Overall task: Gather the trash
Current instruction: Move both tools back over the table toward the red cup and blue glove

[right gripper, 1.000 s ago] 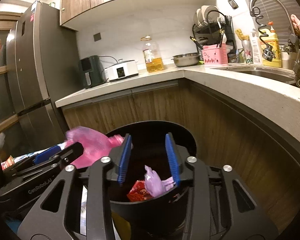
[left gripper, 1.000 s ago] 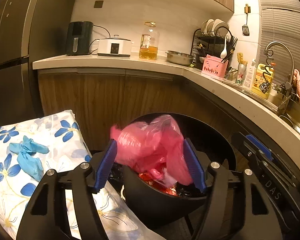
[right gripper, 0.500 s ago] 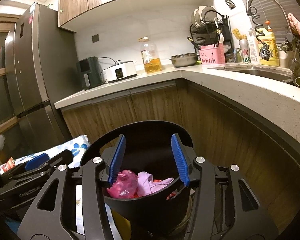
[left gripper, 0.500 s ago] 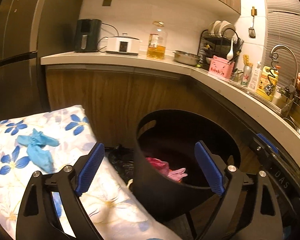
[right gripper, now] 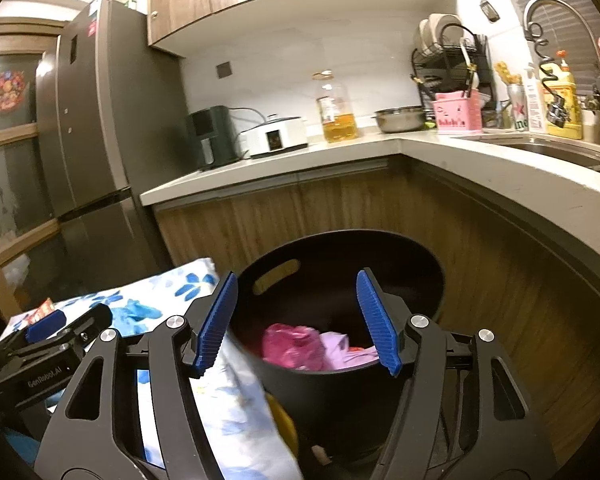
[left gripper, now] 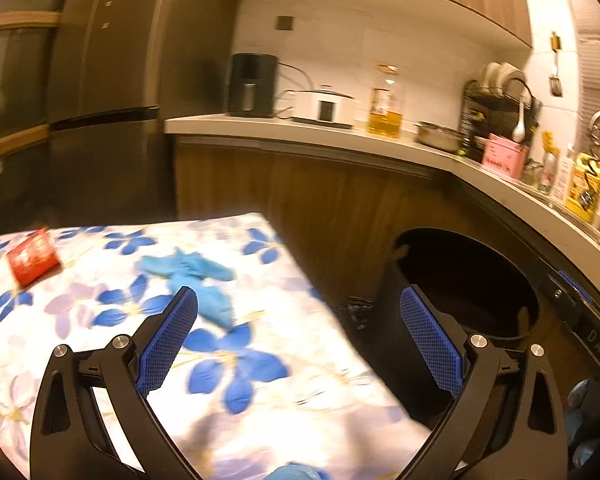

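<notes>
Two views split the scene. Only the right wrist view looks into the black bin (right gripper: 340,384), where the pink bag (right gripper: 290,346) lies with other trash. Only the left wrist view shows the blue gloves (left gripper: 198,280) and the red packet (left gripper: 32,256) clearly on the floral cloth (left gripper: 260,380).

Right gripper (right gripper: 296,320): jaws opening, empty, bag just below between them. Left gripper (left gripper: 300,336): jaws opening wide, empty; gloves at ten o'clock, bin at two o'clock.

Bin (right gripper: 340,392) right of cloth-covered table (left gripper: 260,380); bags (right gripper: 292,346) in bin, gloves (left gripper: 196,276) on table.
</notes>
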Demonstrator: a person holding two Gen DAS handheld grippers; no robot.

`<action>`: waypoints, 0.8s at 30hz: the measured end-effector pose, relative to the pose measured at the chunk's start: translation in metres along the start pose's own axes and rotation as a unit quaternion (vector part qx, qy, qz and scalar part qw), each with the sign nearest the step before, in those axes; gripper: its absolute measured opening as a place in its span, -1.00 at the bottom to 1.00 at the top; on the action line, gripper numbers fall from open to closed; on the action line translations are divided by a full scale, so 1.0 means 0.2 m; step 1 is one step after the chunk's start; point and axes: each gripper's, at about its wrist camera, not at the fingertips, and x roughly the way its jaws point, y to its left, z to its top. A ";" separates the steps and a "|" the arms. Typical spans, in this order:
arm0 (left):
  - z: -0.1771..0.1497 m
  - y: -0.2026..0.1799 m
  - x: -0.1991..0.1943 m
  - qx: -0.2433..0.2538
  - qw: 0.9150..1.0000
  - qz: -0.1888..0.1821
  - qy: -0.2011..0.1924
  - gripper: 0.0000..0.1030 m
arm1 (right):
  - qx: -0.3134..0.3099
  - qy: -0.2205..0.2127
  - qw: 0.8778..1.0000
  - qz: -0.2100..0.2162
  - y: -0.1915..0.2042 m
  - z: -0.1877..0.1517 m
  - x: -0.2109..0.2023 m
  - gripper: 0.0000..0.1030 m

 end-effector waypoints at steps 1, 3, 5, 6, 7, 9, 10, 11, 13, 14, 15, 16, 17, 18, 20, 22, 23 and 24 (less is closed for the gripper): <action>0.00 0.03 -0.01 -0.002 1.000 0.007 0.000 0.88 | -0.002 0.000 1.000 0.003 0.02 0.00 0.00 0.20; -0.01 0.10 -0.03 -0.006 1.000 0.020 -0.001 0.88 | -0.007 0.003 1.000 0.011 0.07 -0.01 0.00 0.20; -0.02 0.15 -0.05 -0.011 1.000 0.029 -0.001 0.88 | -0.010 0.005 1.000 0.019 0.12 -0.02 -0.01 0.20; -0.03 0.19 -0.07 -0.014 0.999 0.035 -0.002 0.88 | -0.015 0.006 1.000 0.025 0.15 -0.03 -0.01 0.21; -0.03 0.22 -0.08 -0.016 0.999 0.040 -0.003 0.88 | -0.018 0.006 0.999 0.028 0.18 -0.03 -0.01 0.21; -0.04 0.28 -0.11 -0.020 0.999 0.049 -0.004 0.88 | -0.024 0.009 0.999 0.037 0.24 -0.05 -0.01 0.21; -0.05 0.32 -0.12 -0.022 0.998 0.054 -0.005 0.88 | -0.026 0.011 0.999 0.041 0.27 -0.06 -0.01 0.21; -0.05 0.34 -0.13 -0.023 0.998 0.057 -0.005 0.88 | -0.029 0.012 0.998 0.046 0.29 -0.06 -0.01 0.21; -0.06 0.41 -0.16 -0.024 0.997 0.070 -0.007 0.88 | -0.034 0.015 0.998 0.055 0.35 -0.08 -0.01 0.21; -0.06 0.44 -0.17 -0.025 0.997 0.076 -0.008 0.88 | -0.036 0.016 0.997 0.059 0.38 -0.08 0.00 0.21; -0.06 0.48 -0.18 -0.028 0.996 0.082 -0.009 0.88 | -0.038 0.018 0.997 0.066 0.41 -0.09 0.00 0.21; -0.06 0.52 -0.19 -0.031 0.995 0.089 -0.010 0.88 | -0.040 0.019 0.997 0.069 0.44 -0.09 0.00 0.21; -0.06 0.55 -0.20 -0.033 0.995 0.094 -0.010 0.88 | -0.042 0.020 0.996 0.074 0.46 -0.10 0.00 0.21; -0.06 0.60 -0.21 -0.035 0.994 0.102 -0.012 0.88 | -0.044 0.022 0.996 0.079 0.49 -0.10 0.01 0.21; -0.06 0.68 -0.23 -0.040 0.992 0.118 -0.015 0.88 | -0.047 0.023 0.995 0.087 0.55 -0.11 0.02 0.21; -0.05 0.78 -0.25 -0.046 0.989 0.136 -0.018 0.88 | -0.051 0.025 0.994 0.097 0.61 -0.12 0.03 0.21; -0.05 0.81 -0.26 -0.047 0.989 0.142 -0.019 0.88 | -0.053 0.027 0.993 0.101 0.64 -0.13 0.04 0.21; -0.05 0.86 -0.27 -0.049 0.987 0.151 -0.021 0.88 | -0.055 0.029 0.992 0.107 0.68 -0.14 0.05 0.21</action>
